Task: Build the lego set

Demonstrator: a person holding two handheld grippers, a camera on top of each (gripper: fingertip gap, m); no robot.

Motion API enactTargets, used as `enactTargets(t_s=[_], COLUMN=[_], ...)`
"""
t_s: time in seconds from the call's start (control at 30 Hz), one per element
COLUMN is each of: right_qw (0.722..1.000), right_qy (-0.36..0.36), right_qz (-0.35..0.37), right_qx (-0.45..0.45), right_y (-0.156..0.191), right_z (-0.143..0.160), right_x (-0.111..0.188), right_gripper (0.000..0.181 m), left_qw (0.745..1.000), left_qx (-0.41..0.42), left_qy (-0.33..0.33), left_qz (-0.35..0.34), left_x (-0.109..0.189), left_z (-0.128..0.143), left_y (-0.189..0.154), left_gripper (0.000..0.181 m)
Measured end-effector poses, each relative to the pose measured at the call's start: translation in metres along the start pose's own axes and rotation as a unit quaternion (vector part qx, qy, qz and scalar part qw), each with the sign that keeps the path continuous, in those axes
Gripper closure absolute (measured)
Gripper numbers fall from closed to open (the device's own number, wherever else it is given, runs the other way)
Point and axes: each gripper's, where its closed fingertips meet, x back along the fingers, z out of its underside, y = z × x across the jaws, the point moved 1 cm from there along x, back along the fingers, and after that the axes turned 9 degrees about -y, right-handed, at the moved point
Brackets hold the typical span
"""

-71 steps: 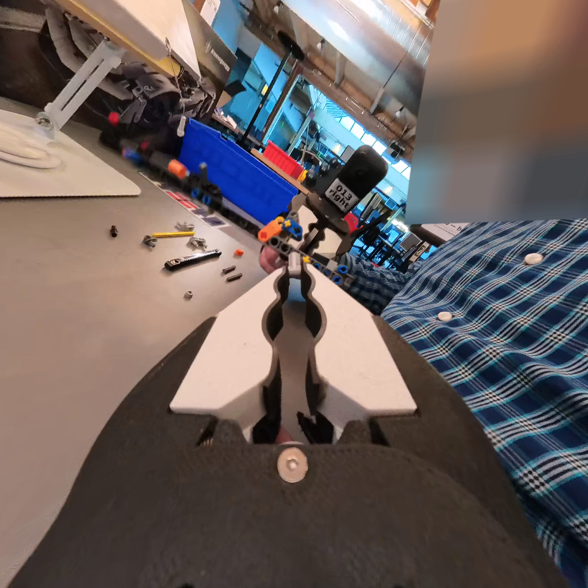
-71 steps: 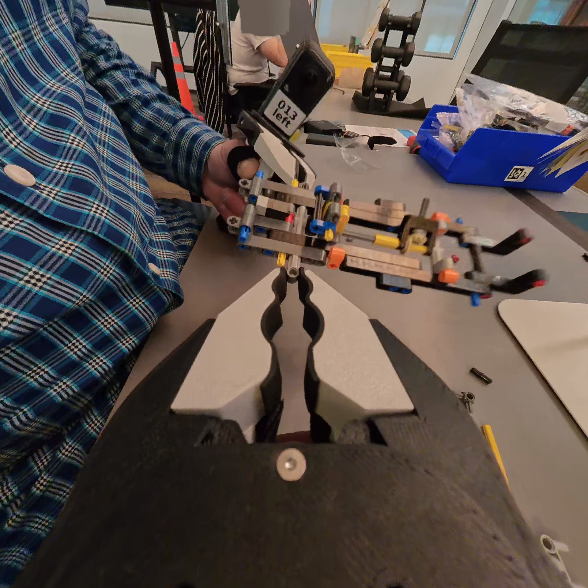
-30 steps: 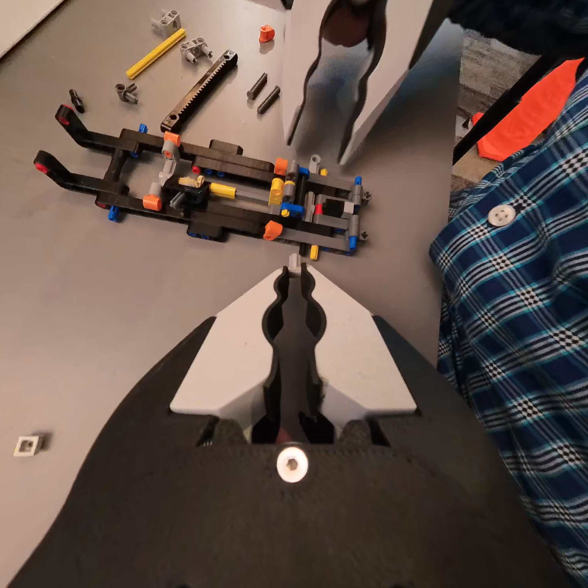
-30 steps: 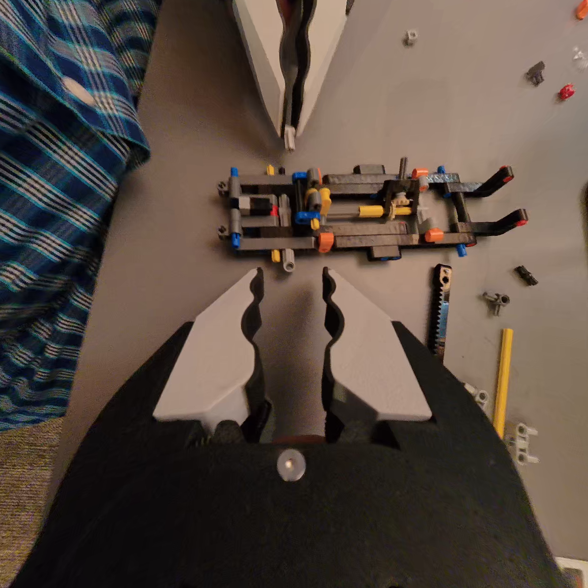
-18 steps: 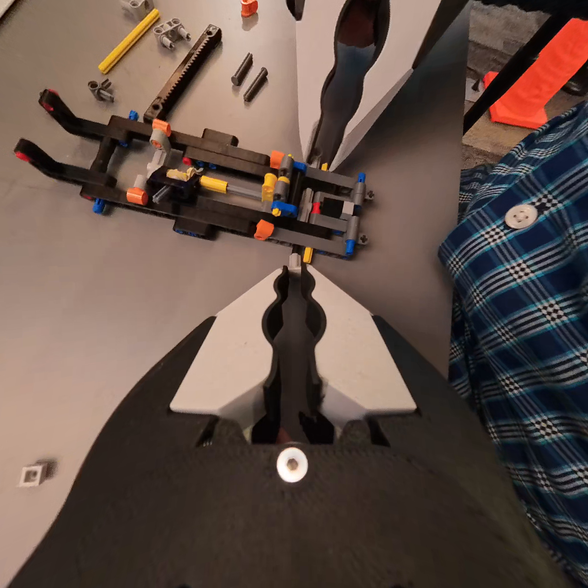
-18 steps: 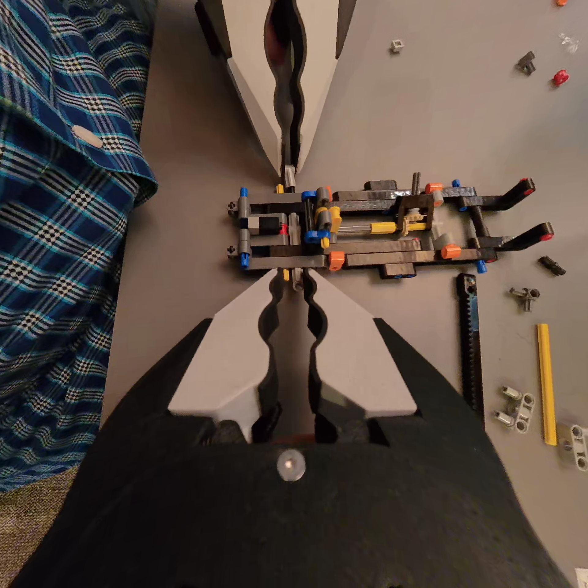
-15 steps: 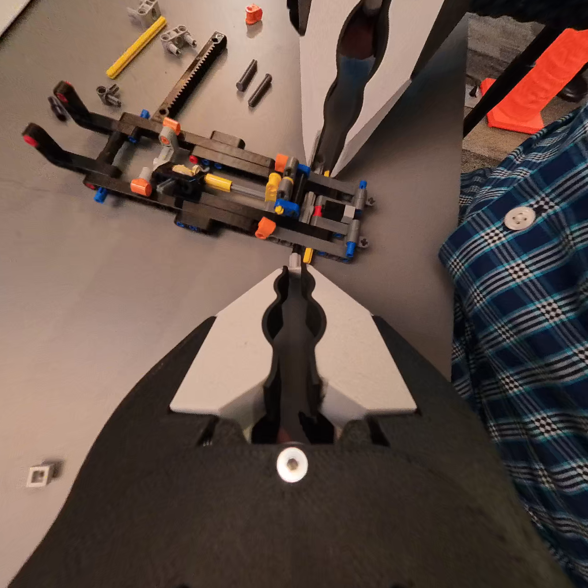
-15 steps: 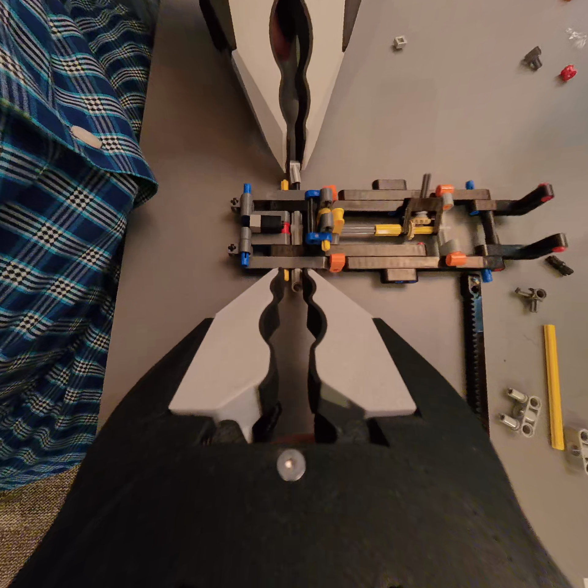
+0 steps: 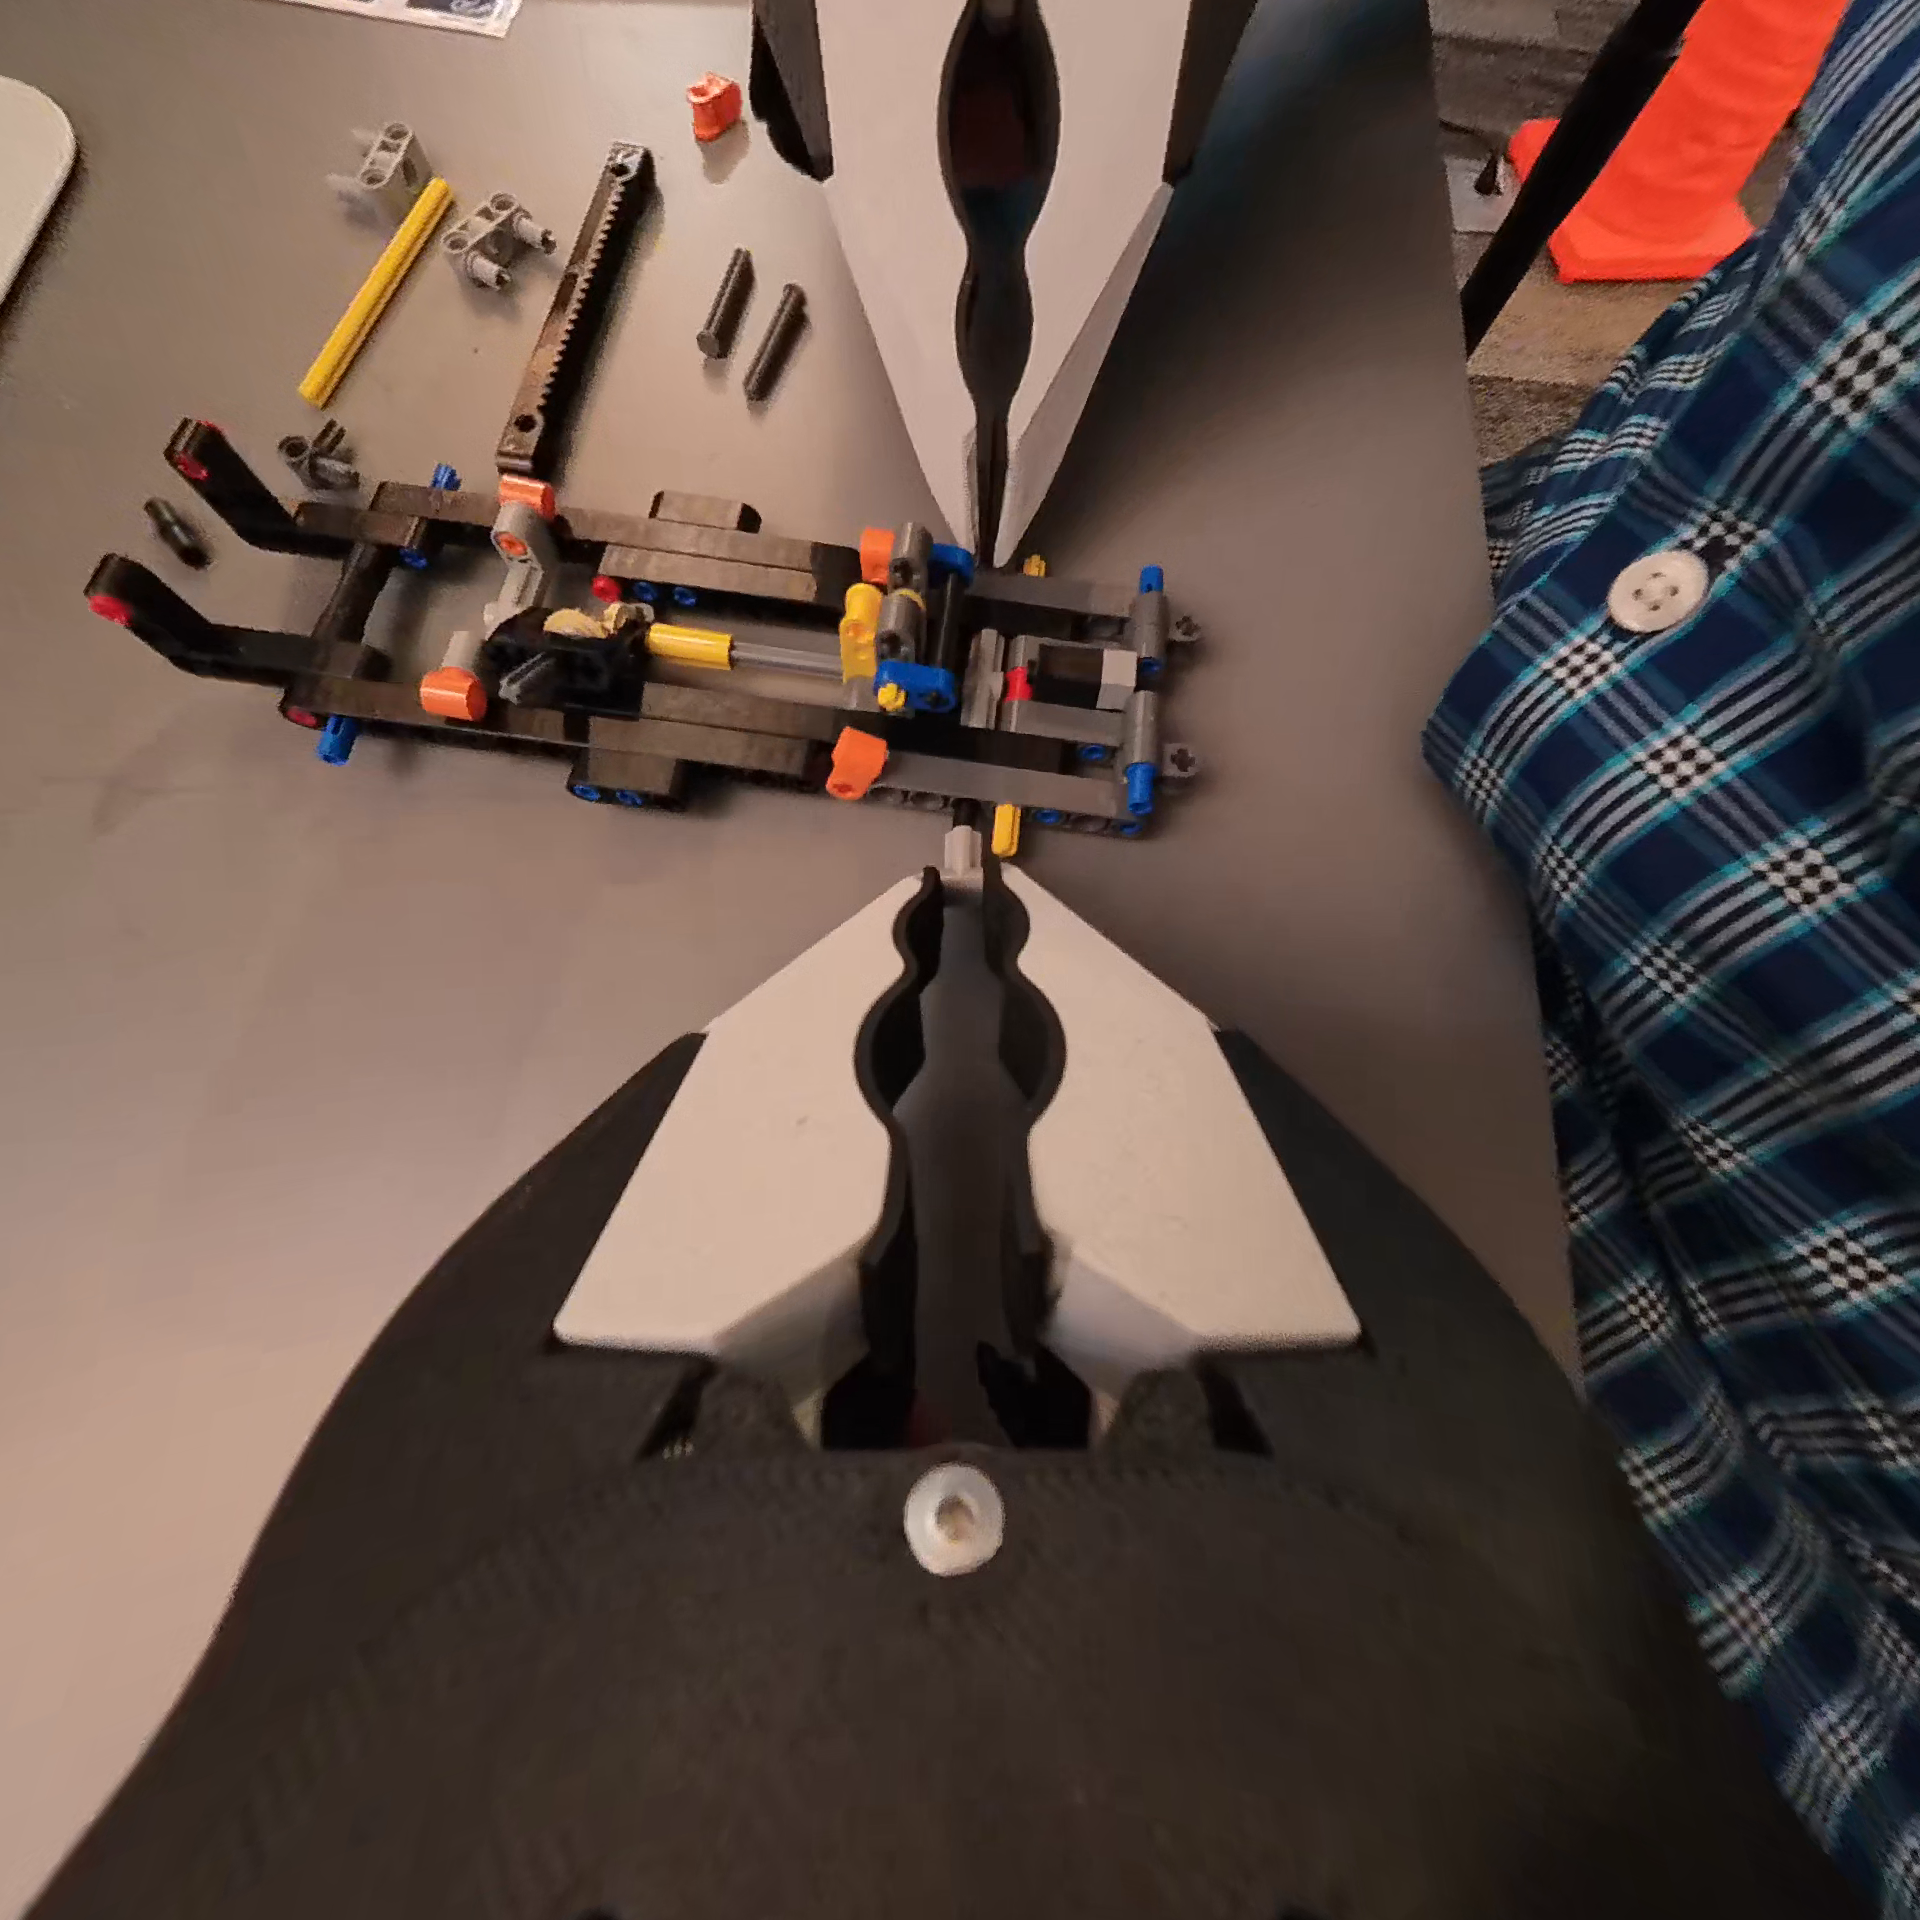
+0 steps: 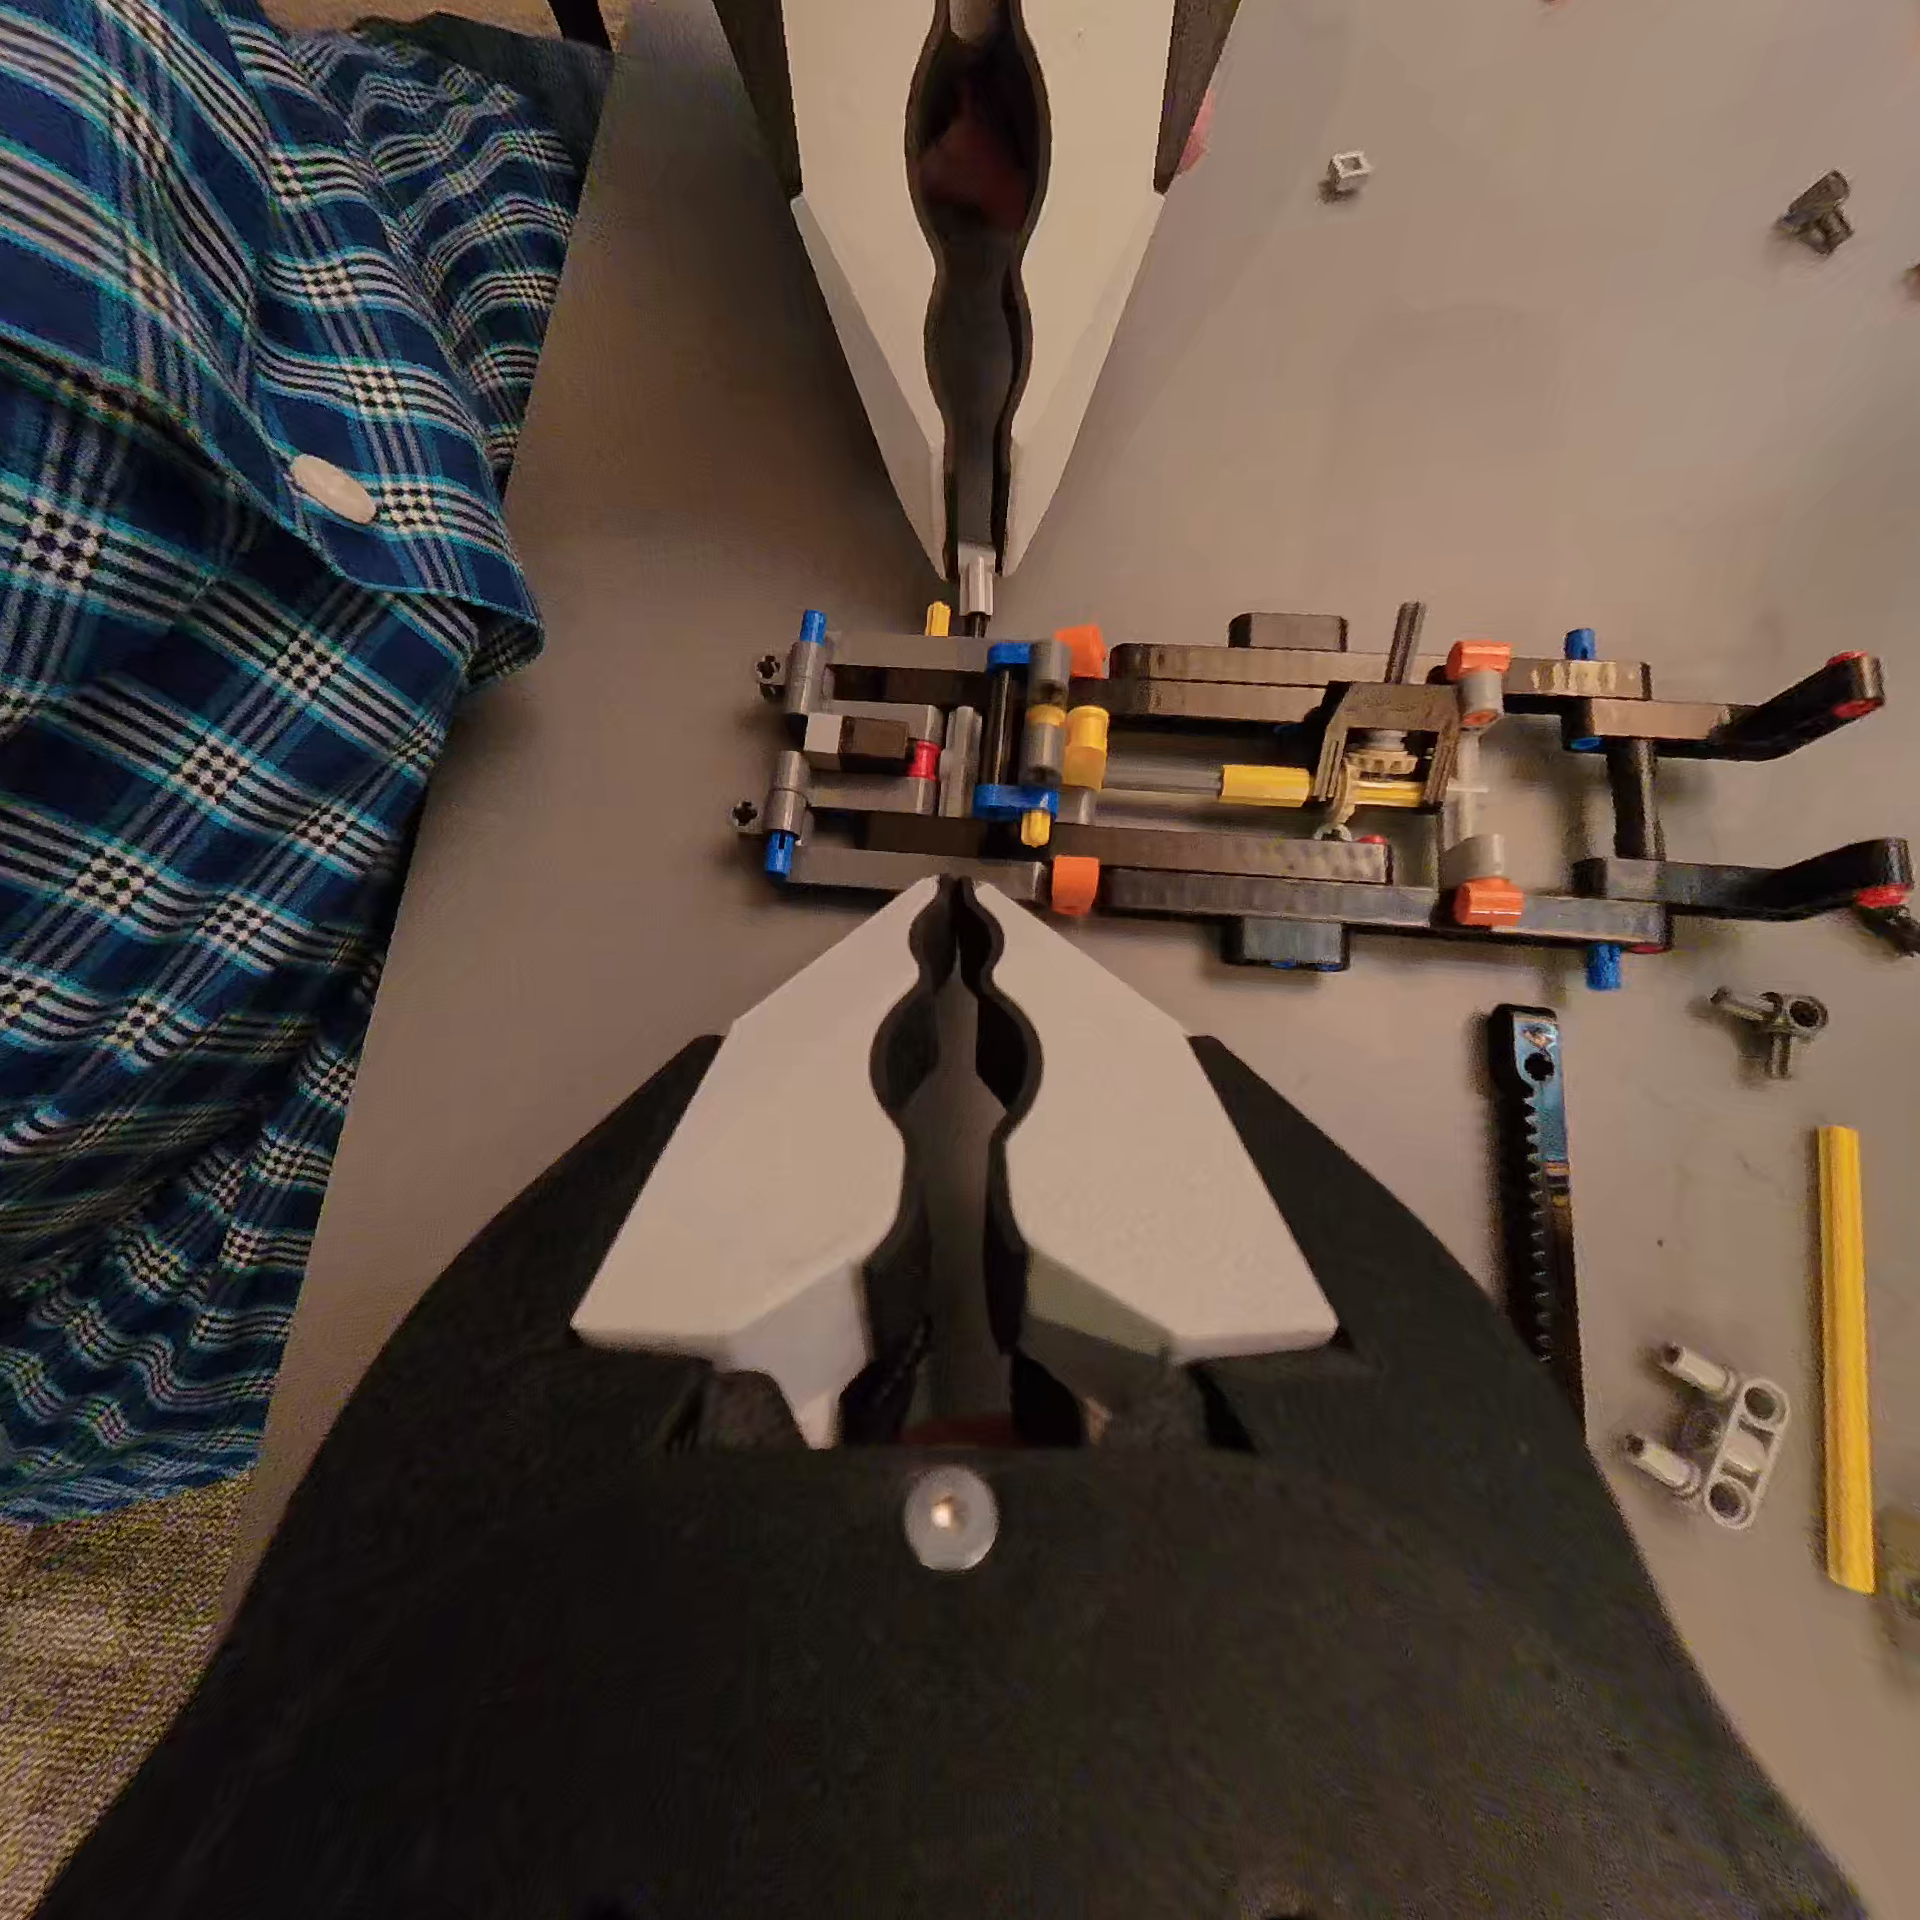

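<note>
1. Lego chassis [image 9: 665, 665] lies flat on the grey table [image 9: 312, 1039], its two black arms with red ends pointing away from your plaid shirt [image 9: 1714, 831].
2. Your left gripper [image 9: 966, 883] is pinched together on a small light-grey pin [image 9: 961, 844], and that pin sits right at the near side beam, beside a yellow peg.
3. Your right gripper [image 10: 956, 894] is squeezed nearly closed, tips touching the opposite side beam; you can't tell from either view whether anything is between them.
4. Loose parts wait beyond the chassis: a black toothed rack [image 9: 577, 312], a yellow axle [image 9: 376, 291], two dark pins [image 9: 753, 322], grey connectors and an orange piece [image 9: 715, 104].
</note>
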Motion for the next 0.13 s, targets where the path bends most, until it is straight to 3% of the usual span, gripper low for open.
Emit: enactTargets(t_s=[0.03, 0.13], right_qw=[1.000, 1.000], right_qy=[-0.002, -0.003], right_qz=[-0.001, -0.007], right_qx=[-0.001, -0.006], right_y=[-0.0004, -0.0007], right_z=[0.0000, 0.0002], right_x=[0.0000, 0.0001], right_gripper=[0.181, 0.181], left_qw=[1.000, 1.000], left_qx=[-0.005, -0.019], left_qy=[0.001, 0.002], left_qz=[-0.001, 0.009], left_x=[-0.0001, -0.0002], left_z=[0.0002, 0.0001], left_y=[0.0012, 0.0017], left_gripper=[0.175, 0.175])
